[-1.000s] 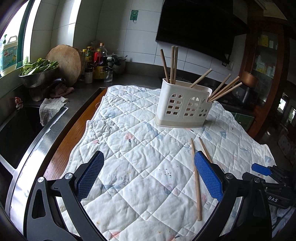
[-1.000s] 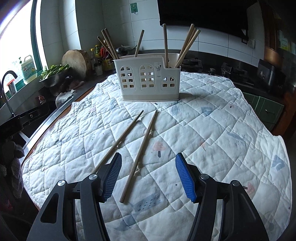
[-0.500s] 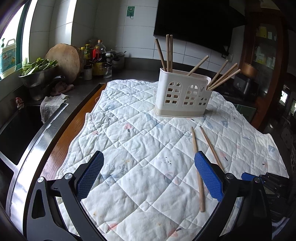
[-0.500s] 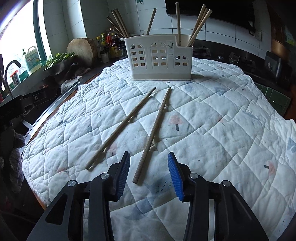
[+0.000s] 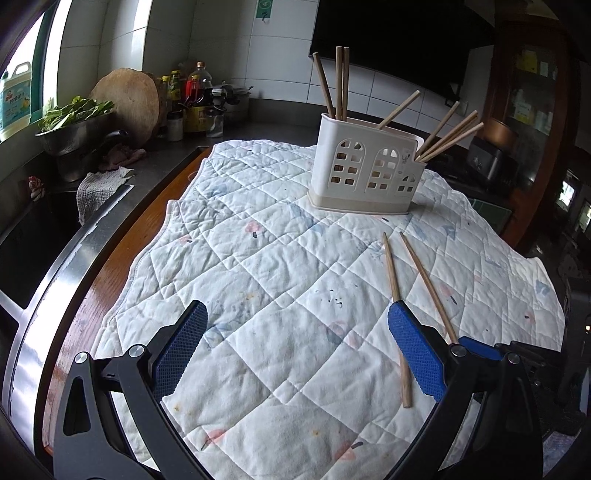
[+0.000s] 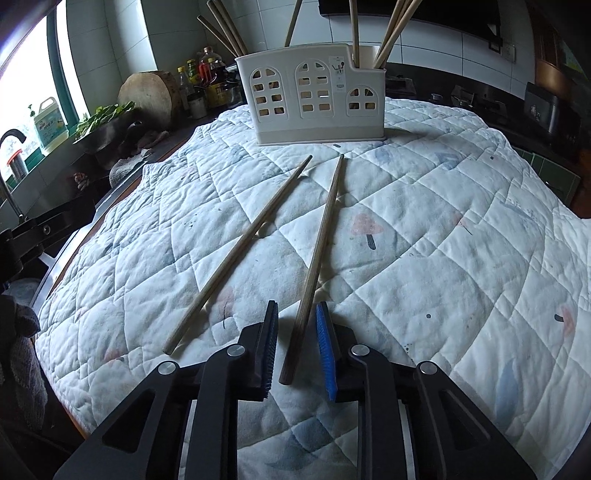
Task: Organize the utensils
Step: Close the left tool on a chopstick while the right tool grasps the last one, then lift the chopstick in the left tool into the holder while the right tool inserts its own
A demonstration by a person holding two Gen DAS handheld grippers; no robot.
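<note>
The right gripper [image 6: 297, 350], its jaws just narrowed around the near chopstick [image 6: 314, 266] without visibly pinching it, risked rolling it aside; the left gripper [image 5: 295, 350] was held wide open, empty.

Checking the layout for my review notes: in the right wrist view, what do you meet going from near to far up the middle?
Right gripper → chopstick between its fingers → quilted cloth → white utensil holder → tiled wall.
</note>
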